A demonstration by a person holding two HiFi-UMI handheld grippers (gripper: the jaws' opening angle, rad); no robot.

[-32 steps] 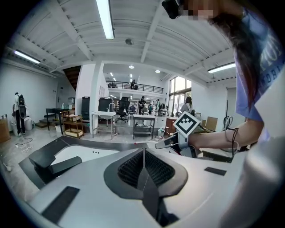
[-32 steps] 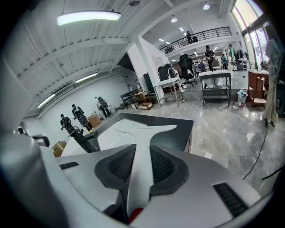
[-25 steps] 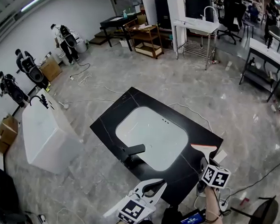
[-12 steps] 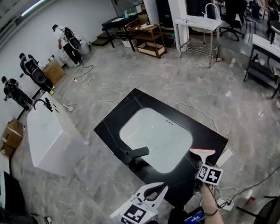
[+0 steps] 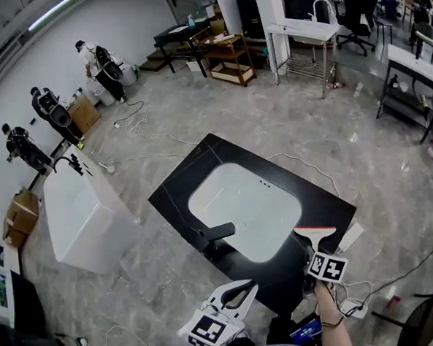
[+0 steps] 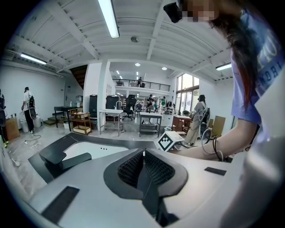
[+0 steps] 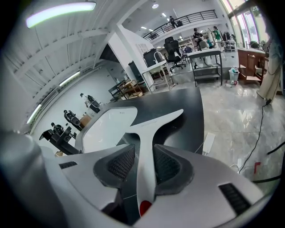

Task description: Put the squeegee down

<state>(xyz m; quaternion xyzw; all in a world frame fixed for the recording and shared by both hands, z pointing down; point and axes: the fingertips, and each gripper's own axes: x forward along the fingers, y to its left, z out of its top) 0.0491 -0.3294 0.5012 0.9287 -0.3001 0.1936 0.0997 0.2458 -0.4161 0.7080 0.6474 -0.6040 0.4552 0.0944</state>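
Note:
A white squeegee (image 7: pixel 149 127) with an orange-edged blade (image 5: pixel 315 229) lies along my right gripper's jaws. Its blade sits low over the near right corner of the black countertop (image 5: pixel 194 182) and seems to rest on it. My right gripper (image 7: pixel 143 155) has the handle between its pads; the jaws are opening, and a dark gap shows on the handle's left side. In the head view the right gripper (image 5: pixel 318 252) is at the counter's right corner. My left gripper (image 6: pixel 143 153) is shut on nothing and hovers off the counter's near edge, as the head view shows (image 5: pixel 235 290).
The counter holds a white basin (image 5: pixel 244 207) and a black faucet (image 5: pixel 216 233). A white block (image 5: pixel 89 216) stands on the floor to the left. A power strip (image 5: pixel 350 238) and cables lie beside the counter's right edge. People stand far left; tables line the back.
My right gripper has come down with the squeegee toward the counter's right corner. The left gripper has hardly moved.

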